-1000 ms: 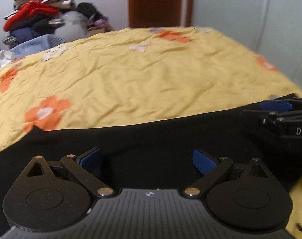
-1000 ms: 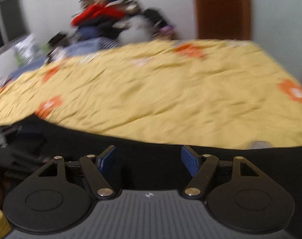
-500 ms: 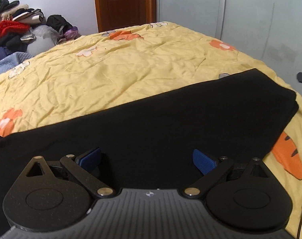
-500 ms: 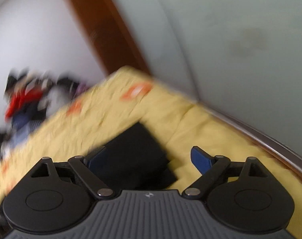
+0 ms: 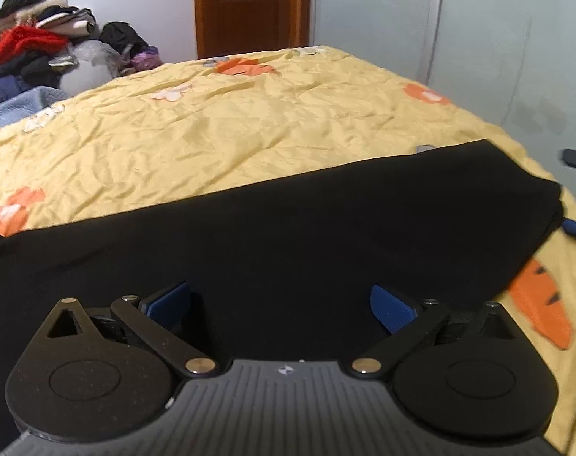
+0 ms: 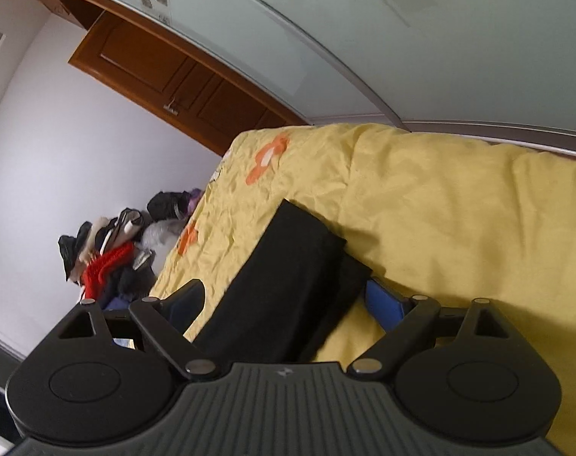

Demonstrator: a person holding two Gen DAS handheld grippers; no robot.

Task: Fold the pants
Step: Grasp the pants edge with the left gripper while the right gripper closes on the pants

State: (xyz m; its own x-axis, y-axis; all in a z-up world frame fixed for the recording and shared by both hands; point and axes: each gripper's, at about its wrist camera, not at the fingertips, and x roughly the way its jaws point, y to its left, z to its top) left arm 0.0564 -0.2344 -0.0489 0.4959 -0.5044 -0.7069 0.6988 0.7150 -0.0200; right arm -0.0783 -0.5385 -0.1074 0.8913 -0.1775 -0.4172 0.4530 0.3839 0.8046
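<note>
Smooth black pants (image 5: 288, 235) lie flat on the wrinkled yellow bed (image 5: 231, 133); both grippers' fingers (image 5: 392, 307) are spread, holding nothing.

The left gripper (image 5: 280, 306) pointed steeply downward, its jaws spread wide with nothing pressed between its blue pads (image 5: 392, 307). The right gripper (image 6: 284, 304) was rolled well over to one side and angled gently downward, its jaws likewise parted, its blue pads (image 6: 383, 304) closing on nothing. From the left wrist view, only the tip of the right gripper showed at the far right edge. No hand or sleeve was visible.
</note>
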